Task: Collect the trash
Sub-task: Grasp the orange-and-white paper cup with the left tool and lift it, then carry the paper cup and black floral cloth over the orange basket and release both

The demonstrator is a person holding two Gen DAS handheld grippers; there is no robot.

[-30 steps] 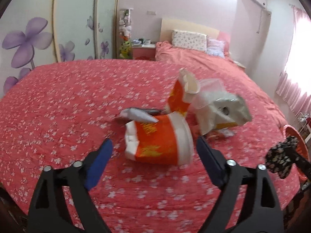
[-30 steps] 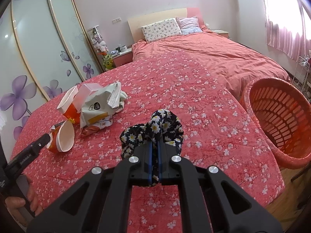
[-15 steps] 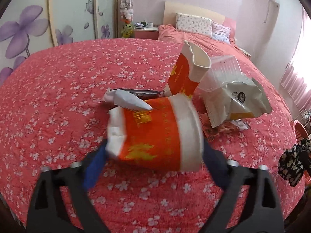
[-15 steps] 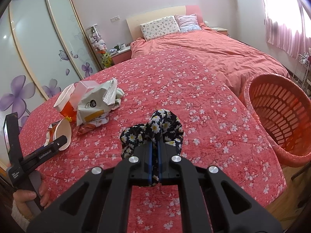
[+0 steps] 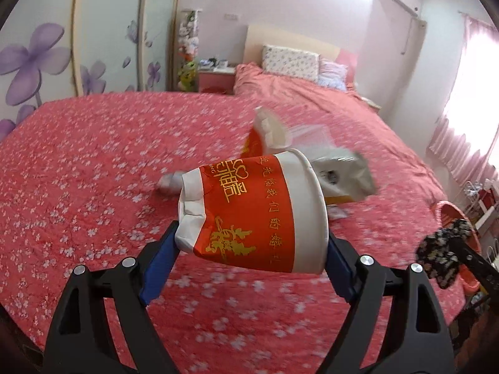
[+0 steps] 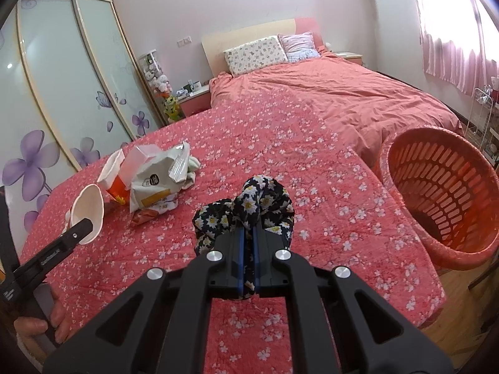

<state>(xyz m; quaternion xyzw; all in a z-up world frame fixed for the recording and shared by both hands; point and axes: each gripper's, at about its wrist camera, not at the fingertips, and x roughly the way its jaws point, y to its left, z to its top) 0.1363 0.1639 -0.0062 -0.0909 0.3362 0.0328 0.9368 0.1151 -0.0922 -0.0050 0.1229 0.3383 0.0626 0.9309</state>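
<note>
My left gripper (image 5: 249, 249) is shut on a crushed orange and white paper cup (image 5: 249, 212), held sideways above the red floral bedspread (image 5: 93, 162); the cup's open mouth also shows in the right wrist view (image 6: 89, 215). My right gripper (image 6: 248, 249) is shut on a black floral cloth (image 6: 249, 205), held above the bed. More trash lies on the bed: a second orange cup (image 6: 113, 177), a clear plastic box (image 6: 140, 162) and a grey snack bag (image 6: 159, 180). The orange basket (image 6: 443, 199) stands beside the bed at the right.
A second bed with pillows (image 6: 255, 51) lies beyond. Wardrobe doors with purple flowers (image 6: 62, 93) stand at the left. A nightstand (image 6: 193, 99) sits at the back. A window with pink curtains (image 6: 452, 31) is at the right.
My left gripper moved forward around the crushed cup, closed on it and lifted it off the bedspread. My right gripper kept holding the floral cloth and barely moved.
</note>
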